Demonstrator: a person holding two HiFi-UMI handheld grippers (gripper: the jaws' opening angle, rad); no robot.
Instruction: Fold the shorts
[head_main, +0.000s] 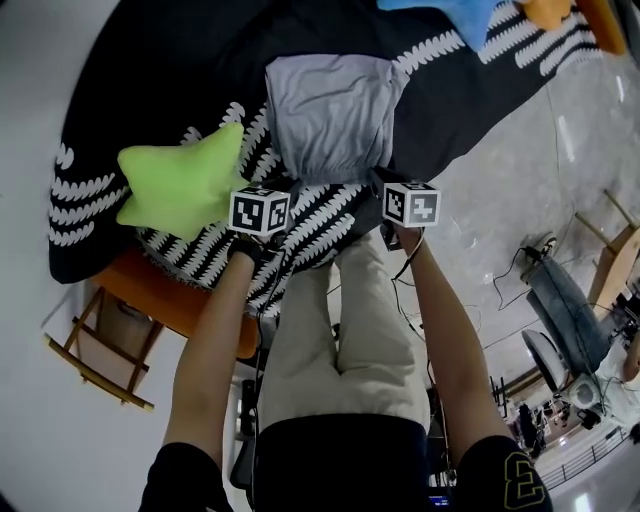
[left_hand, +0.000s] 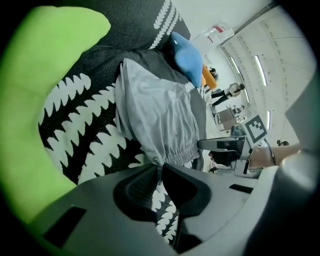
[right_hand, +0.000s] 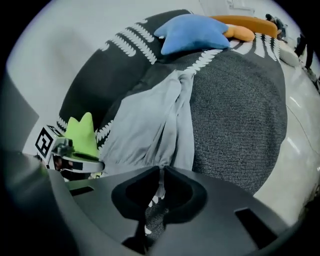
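Observation:
Grey shorts (head_main: 330, 115) lie flat on a black blanket with white leaf bands (head_main: 150, 100), the elastic waistband toward me. My left gripper (head_main: 284, 186) is shut on the waistband's left corner, and the cloth bunches between its jaws in the left gripper view (left_hand: 160, 167). My right gripper (head_main: 379, 179) is shut on the waistband's right corner, with a pinch of grey fabric between its jaws in the right gripper view (right_hand: 162, 169). The shorts (left_hand: 160, 115) stretch away from both grippers, legs at the far end (right_hand: 145, 125).
A green star pillow (head_main: 185, 180) lies just left of the left gripper. A blue pillow (head_main: 450, 12) and an orange one (head_main: 548, 10) sit at the far end. An orange wooden seat (head_main: 130, 305) stands at the near left; pale floor with cables (head_main: 520, 265) lies to the right.

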